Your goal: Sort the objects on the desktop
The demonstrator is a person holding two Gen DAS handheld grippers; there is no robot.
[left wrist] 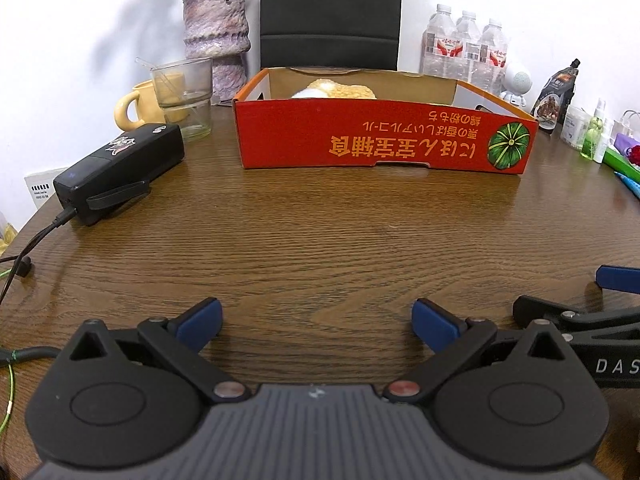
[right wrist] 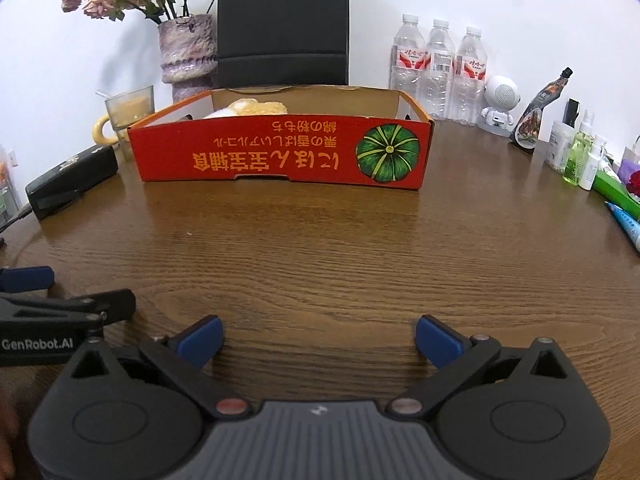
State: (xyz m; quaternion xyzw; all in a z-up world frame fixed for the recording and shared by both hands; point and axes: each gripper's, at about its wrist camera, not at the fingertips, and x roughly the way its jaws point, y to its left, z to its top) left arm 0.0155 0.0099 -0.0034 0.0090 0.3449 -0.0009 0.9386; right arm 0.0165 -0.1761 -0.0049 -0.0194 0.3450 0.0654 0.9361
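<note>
Across the brown wood-grain table [left wrist: 320, 232] we saw a shallow red cardboard box [left wrist: 384, 140] at twelve o'clock, its near wall printed upside down with orange Japanese characters and a green pumpkin picture [left wrist: 509, 146]. Inside it lay a pale yellow and white soft thing [left wrist: 336, 90], mostly hidden by the wall, so we could not tell what it was.

Our left claw [left wrist: 316, 322] hung low over bare table at six o'clock, released, its blue pads spread wide with nothing between them. Our right claw [right wrist: 318, 340] stood the same way, spread and empty, and just beside the left one; each showed at the edge of the other's view. On the right claw's side we read "DAS" before the frame cut it off, and on the left claw's side "GenRobot.AI".

At ten o'clock sat a black power pack [left wrist: 120, 168] with a sticker and a cable plugged in, and behind it a glass cup [left wrist: 184, 92], a yellow mug [left wrist: 132, 106] and a purple vase [left wrist: 216, 28] of dried roses. At one o'clock stood three water bottles [right wrist: 438, 68] with red-and-white labels too small to read, then a white robot-shaped figure [right wrist: 500, 104], a dark sauce pouch [right wrist: 536, 118] and small spray bottles [right wrist: 584, 152] at two o'clock.
</note>
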